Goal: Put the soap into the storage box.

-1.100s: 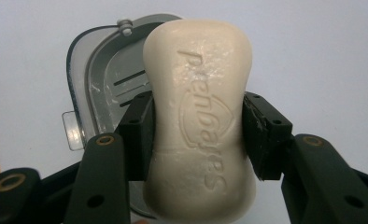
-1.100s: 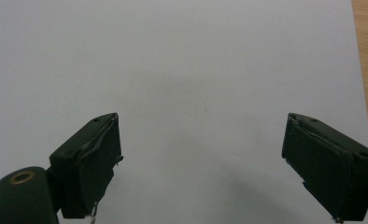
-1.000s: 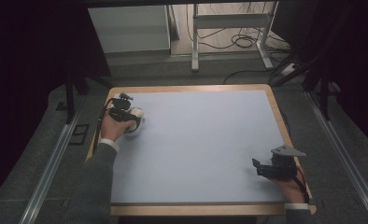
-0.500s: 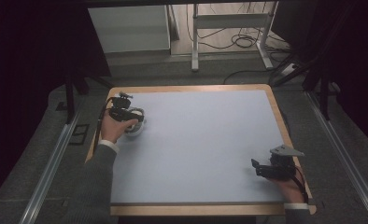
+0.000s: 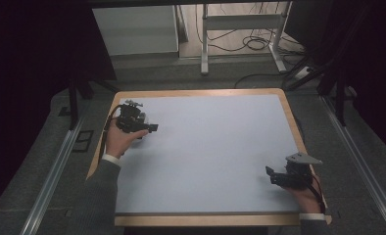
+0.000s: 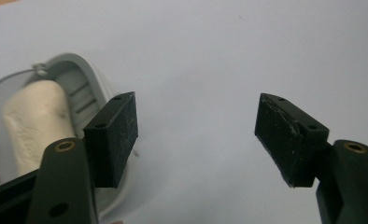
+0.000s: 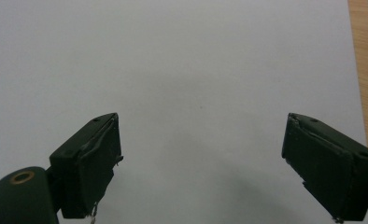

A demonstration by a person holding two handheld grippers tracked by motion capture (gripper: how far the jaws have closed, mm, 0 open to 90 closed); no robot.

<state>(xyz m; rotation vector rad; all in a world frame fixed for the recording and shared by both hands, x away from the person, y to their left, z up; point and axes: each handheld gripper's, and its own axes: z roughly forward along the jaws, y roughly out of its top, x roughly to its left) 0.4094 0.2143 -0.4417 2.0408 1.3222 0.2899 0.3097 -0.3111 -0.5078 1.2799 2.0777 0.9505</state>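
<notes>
Scene: a person stands at a pale blue table (image 5: pixel 215 156) with a wooden rim, a two-jaw gripper in each hand; the room around it is dark

Left gripper (image 6: pixel 196 135): near the table's far left corner in the high view (image 5: pixel 141 128); its jaws have just been opening and now stand wide apart; nothing but bare table lies between the pads

Soap dish (image 6: pixel 86 100): a small grey oval dish resting on the table; in the left gripper view it sits to the left of the jaws, partly behind the left pad, outside the gap

Soap bar (image 6: pixel 35 126): a cream-coloured bar lying inside the dish, lengthwise; it looks set down and free of the tool

Right gripper (image 7: pixel 201 163): near the table's front right corner in the high view (image 5: pixel 289 176); jaws spread wide, holding nothing; plain table beneath them and the wooden edge off to one side

Step in hand, as I judge it: the dish with its soap has been released and the left gripper is free of it

Risk one: the left pad stands close beside the dish's rim; a sideways drift of the hand could nudge the dish and slide it

Risk two: the dish sits near the table's left edge; a firm knock could push it toward that edge

Risk three: the bar lies loose in the dish; tipping the rim could roll it out onto the table
</notes>
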